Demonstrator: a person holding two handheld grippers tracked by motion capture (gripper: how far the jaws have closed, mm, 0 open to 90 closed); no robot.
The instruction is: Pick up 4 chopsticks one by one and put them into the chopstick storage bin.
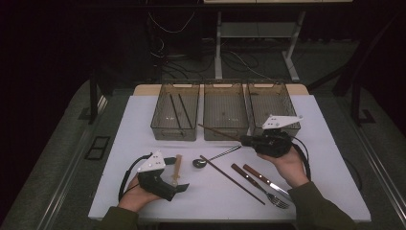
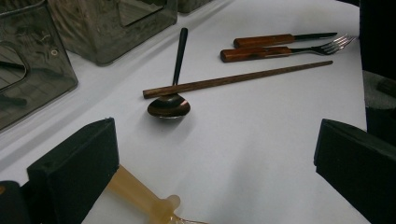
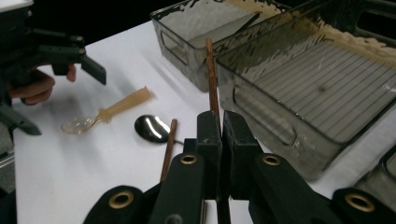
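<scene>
We see right gripper [image 3: 219, 128] clenched on chopstick [image 3: 211, 79] near middle bin [image 1: 225, 115]; left gripper [image 2: 215, 154] released, beside plastic spoon [image 2: 140, 196].

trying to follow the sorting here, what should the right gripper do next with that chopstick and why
Probably carry it to the left bin and let go. The right gripper is shut on one chopstick, lifted off the table near the bins, and the left bin already holds two dark sticks that look like chopsticks, while the middle bin looks empty.
</scene>
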